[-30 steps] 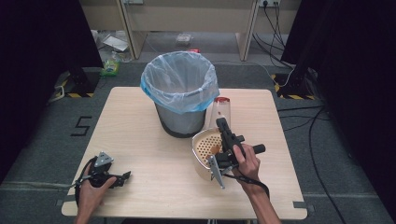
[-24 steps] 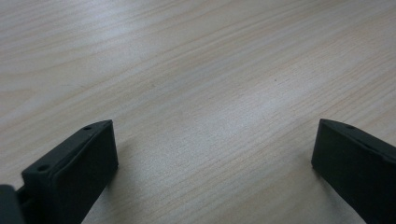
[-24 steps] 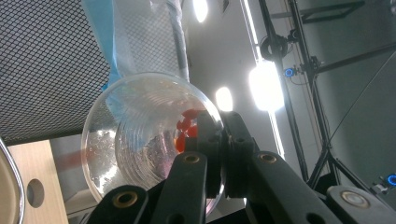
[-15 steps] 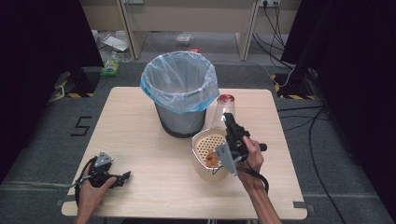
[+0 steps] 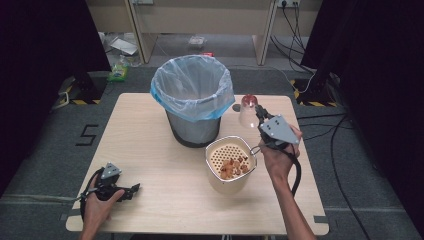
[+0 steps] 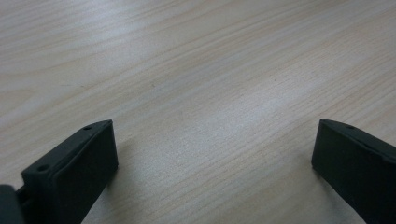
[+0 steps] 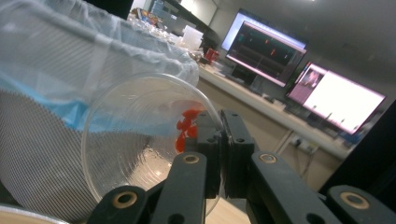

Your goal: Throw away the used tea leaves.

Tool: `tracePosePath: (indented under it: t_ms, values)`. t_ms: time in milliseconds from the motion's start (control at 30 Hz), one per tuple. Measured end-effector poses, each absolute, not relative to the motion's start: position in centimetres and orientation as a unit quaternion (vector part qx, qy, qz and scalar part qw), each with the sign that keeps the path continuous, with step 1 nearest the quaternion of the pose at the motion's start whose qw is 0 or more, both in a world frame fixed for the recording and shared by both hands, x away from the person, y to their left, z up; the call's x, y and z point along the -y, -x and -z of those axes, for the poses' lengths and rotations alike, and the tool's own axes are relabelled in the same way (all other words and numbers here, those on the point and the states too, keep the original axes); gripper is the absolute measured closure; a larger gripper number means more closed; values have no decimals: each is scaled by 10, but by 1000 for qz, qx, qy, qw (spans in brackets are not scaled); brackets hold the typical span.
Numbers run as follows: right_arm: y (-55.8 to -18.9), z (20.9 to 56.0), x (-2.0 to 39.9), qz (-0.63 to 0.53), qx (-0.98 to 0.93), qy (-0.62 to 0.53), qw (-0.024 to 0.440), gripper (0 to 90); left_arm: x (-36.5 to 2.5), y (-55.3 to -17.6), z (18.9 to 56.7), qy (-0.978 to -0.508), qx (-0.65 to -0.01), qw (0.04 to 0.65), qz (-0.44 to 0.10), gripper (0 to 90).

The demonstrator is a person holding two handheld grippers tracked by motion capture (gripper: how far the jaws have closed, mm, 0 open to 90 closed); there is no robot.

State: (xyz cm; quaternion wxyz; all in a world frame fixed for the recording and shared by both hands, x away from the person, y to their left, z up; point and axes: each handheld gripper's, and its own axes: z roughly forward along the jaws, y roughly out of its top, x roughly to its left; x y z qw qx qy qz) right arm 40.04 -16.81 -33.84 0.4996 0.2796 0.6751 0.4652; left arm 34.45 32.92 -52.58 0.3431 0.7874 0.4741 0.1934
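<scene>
The left tool lies spread and empty on the desk. To its right stand the lined bin and a strainer bowl. The right tool pinches a clear cup's rim, lifted beside the bin; tipping it in seems next, clearing the bin's rim.

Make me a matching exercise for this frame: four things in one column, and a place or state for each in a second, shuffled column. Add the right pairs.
Things:
1. clear cup
2. left gripper
3. strainer bowl
4. trash bin

Places or states:
A. holds brown bits of food
B. lined with a blue bag
C. open, low over the bare table
D. pinched at its rim by the right gripper

Pairs: 1-D, 2-C, 3-A, 4-B
</scene>
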Motion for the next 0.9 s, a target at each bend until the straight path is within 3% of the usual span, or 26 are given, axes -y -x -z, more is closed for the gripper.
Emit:
tracePosePath:
  t_ms: [233,900]
  values:
    - [-417,325,181,-497,-672,-320,446,877,-329,-345,526,-788,-474,343,-193,0]
    - [-452,268,177,-519,-676,-347,391,876,-329,-345,526,-787,-475,343,-194,0]
